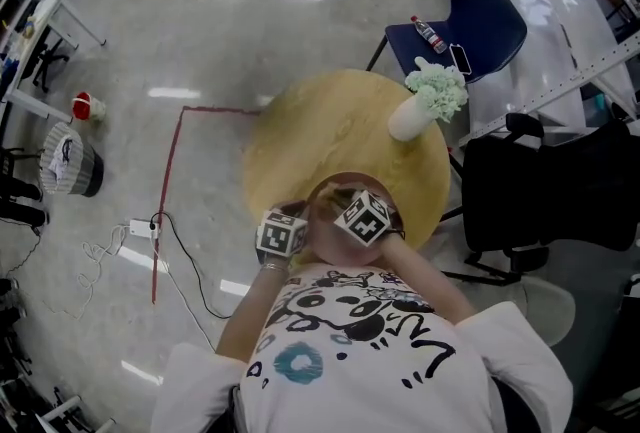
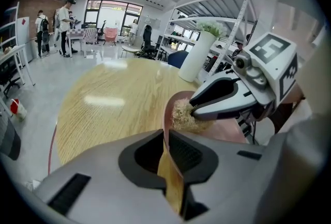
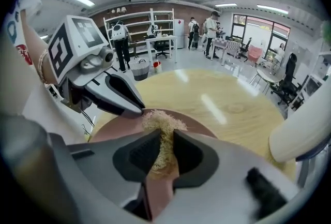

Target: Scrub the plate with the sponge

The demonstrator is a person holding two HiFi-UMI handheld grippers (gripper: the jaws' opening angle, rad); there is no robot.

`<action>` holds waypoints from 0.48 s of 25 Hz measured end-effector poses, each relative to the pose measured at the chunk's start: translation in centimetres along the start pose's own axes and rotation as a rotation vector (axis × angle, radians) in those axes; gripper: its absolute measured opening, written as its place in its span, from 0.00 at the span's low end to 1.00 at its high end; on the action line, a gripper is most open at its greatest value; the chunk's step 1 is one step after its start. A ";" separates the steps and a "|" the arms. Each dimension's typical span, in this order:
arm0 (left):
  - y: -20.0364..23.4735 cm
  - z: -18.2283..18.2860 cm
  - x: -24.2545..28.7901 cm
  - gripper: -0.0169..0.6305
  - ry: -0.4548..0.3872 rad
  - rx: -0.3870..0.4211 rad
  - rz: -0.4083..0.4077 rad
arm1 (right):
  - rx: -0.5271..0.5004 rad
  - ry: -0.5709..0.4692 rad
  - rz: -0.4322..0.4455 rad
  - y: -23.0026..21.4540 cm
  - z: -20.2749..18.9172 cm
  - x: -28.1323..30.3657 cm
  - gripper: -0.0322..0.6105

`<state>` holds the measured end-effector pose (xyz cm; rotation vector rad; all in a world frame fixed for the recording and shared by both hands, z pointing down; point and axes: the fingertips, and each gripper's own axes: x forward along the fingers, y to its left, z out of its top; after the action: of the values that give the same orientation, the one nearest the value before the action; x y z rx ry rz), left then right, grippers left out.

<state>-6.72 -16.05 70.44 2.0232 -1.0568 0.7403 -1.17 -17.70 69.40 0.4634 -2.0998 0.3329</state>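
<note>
Plate held by left gripper; right gripper pinches fibrous sponge.

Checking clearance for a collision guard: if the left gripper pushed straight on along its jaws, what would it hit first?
Most likely the sponge, held by the right gripper against the plate, just ahead and slightly right of the left gripper, which clamps the plate's rim. Depth is unclear.

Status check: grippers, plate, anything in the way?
Left hand-held gripper shut on plate rim. Right hand-held gripper shut on sponge, against plate. Flower vase stands apart.
</note>
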 end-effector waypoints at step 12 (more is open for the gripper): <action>-0.3 0.2 -0.4 0.09 0.004 0.003 -0.007 | 0.003 -0.049 -0.022 0.3 -0.1 -0.3 0.19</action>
<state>-6.61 -15.91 69.97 2.0262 -1.0463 0.7432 -1.07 -17.28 69.18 0.5005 -2.1409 0.3145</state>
